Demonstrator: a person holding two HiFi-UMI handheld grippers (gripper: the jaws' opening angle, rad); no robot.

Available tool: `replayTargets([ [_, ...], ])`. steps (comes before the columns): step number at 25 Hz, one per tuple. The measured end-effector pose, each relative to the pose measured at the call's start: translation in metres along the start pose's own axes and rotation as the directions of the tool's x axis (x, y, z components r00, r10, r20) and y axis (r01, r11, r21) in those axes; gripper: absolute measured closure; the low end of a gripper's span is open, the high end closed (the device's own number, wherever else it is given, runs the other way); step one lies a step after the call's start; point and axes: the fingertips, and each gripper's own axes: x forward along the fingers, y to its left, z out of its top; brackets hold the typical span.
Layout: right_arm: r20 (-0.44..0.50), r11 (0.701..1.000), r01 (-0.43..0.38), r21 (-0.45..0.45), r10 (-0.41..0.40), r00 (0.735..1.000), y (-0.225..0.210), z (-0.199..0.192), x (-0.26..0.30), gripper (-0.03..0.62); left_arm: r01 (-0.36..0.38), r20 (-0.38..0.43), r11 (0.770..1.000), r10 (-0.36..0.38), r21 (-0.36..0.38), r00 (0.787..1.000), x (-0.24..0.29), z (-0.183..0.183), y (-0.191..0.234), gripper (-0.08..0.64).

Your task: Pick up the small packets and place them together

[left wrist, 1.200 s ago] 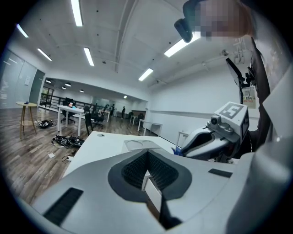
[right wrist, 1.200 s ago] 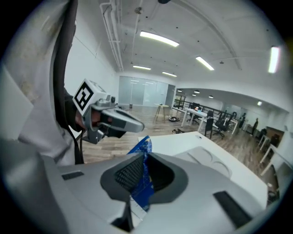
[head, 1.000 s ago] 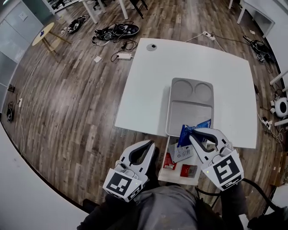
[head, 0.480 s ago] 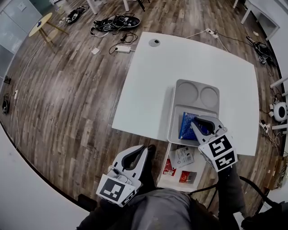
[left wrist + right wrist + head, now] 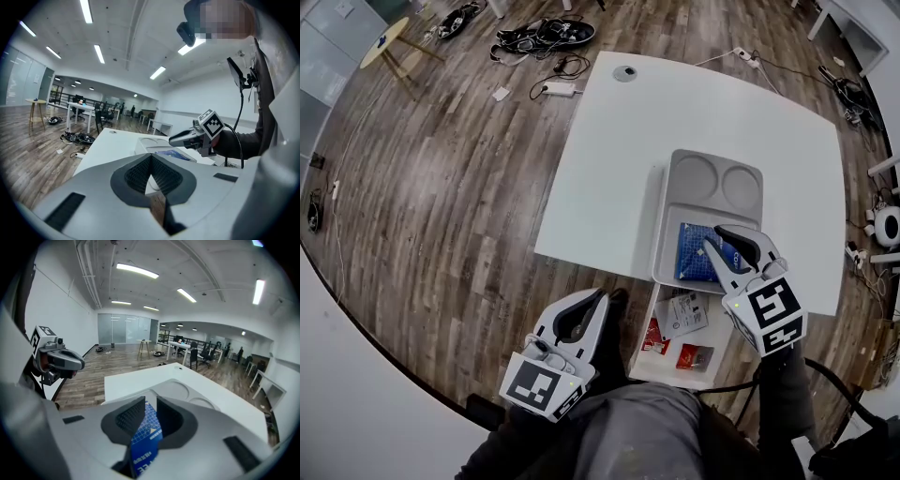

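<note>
Blue packet point(image 5: 692, 255) lies in the tray point(image 5: 712, 178). Only the right hand-held gripper point(image 5: 712, 240) view shows its jaws just opening around it. Left hand-held gripper point(image 5: 600, 298) is closed, empty.

The blue packet point(image 5: 694, 255) carries a fine, lighter grid pattern; the tray point(image 5: 705, 183) is plain grey. The table point(image 5: 609, 150) is white, the floor point(image 5: 441, 187) brown wood plank. One red packet point(image 5: 653, 336), a second red packet point(image 5: 693, 356), and a white packet point(image 5: 684, 312) with dark print.

Left hand-held gripper point(image 5: 600, 300) closed, right point(image 5: 719, 238) opening around packet point(image 5: 691, 255).
</note>
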Motion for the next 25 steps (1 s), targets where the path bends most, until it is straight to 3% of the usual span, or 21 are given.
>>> replayTargets([
  [5, 0.044, 1.0, -0.028, -0.003, 0.028, 0.999, 0.024, 0.002, -0.026, 0.517, 0.025, 0.004, 1.0, -0.025, 0.013, 1.0, -0.002, 0.001, -0.018, 0.572],
  [9, 0.041, 0.995, -0.103, -0.001, 0.103, 0.994, 0.061, -0.012, -0.04, 0.517, 0.045, 0.012, 0.999, -0.045, 0.023, 0.999, -0.005, 0.001, -0.031, 0.572],
  [15, -0.09, 0.972, -0.235, -0.026, 0.232, 0.969, 0.13, -0.057, -0.031, 0.473, 0.061, 0.013, 0.998, -0.061, 0.024, 0.998, -0.011, -0.001, -0.039, 0.572],
  [22, -0.231, 0.965, -0.246, -0.086, 0.221, 0.948, 0.15, -0.088, -0.006, 0.39, 0.057, 0.004, 0.998, -0.057, 0.019, 0.998, -0.013, -0.004, -0.029, 0.572],
  [25, -0.283, 0.964, -0.239, -0.118, 0.198, 0.939, 0.147, -0.098, 0.003, 0.384, 0.058, -0.002, 0.998, -0.058, 0.014, 0.998, -0.011, -0.006, -0.024, 0.572],
])
